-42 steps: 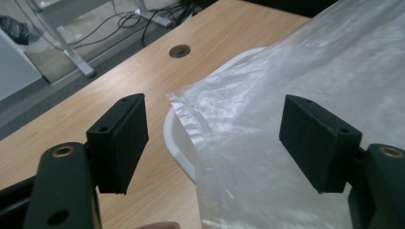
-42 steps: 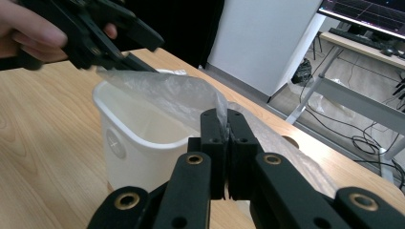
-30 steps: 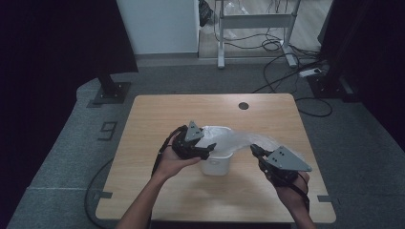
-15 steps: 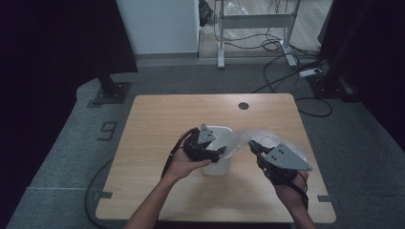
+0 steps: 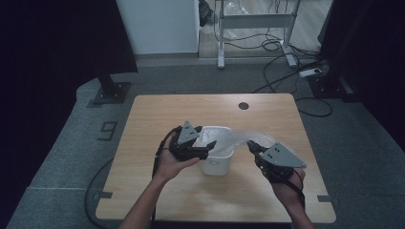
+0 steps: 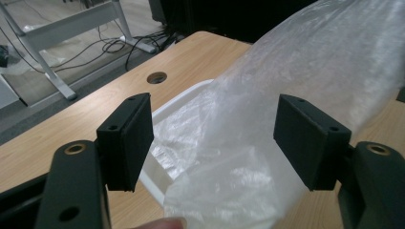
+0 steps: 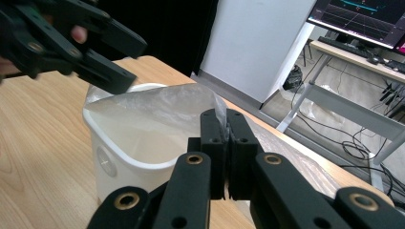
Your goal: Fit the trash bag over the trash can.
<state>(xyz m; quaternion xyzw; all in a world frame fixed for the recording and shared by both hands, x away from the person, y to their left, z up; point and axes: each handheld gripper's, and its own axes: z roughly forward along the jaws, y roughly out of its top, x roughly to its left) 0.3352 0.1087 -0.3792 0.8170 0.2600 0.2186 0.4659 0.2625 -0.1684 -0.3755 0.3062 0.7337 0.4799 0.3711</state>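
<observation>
In the high view, a small white bin (image 5: 217,160) is standing near the middle of the wooden tabletop (image 5: 153,119). A clear plastic bag (image 5: 239,138) is draping over the bin's far rim, with one end lying down inside the bin and the other stretching off toward the right gripper (image 5: 251,147). That gripper's jaws are pressing together on the bag's edge, just right of the bin. The left gripper (image 5: 206,149) is hovering over the bin's left side, its jaws standing apart. Compared with a second ago, the left gripper is sitting farther over the bin's opening, while the right gripper is holding about the same place; half a second ago the left one was reaching a little farther across the bin than it is now.

In the left gripper view, the two black jaws are standing well apart with the plastic bag (image 6: 267,143) passing between them, and neither pad is pressing on the film. The bin's white rim (image 6: 179,98) is showing behind the bag, with the film sinking into it.

In the right gripper view, the jaws are pinching the bag's edge (image 7: 220,112) tightly. The bag is spreading from there across the mouth of the bin (image 7: 119,162), lining its inside. The left gripper (image 7: 71,40) is hanging above the bin's far rim.
</observation>
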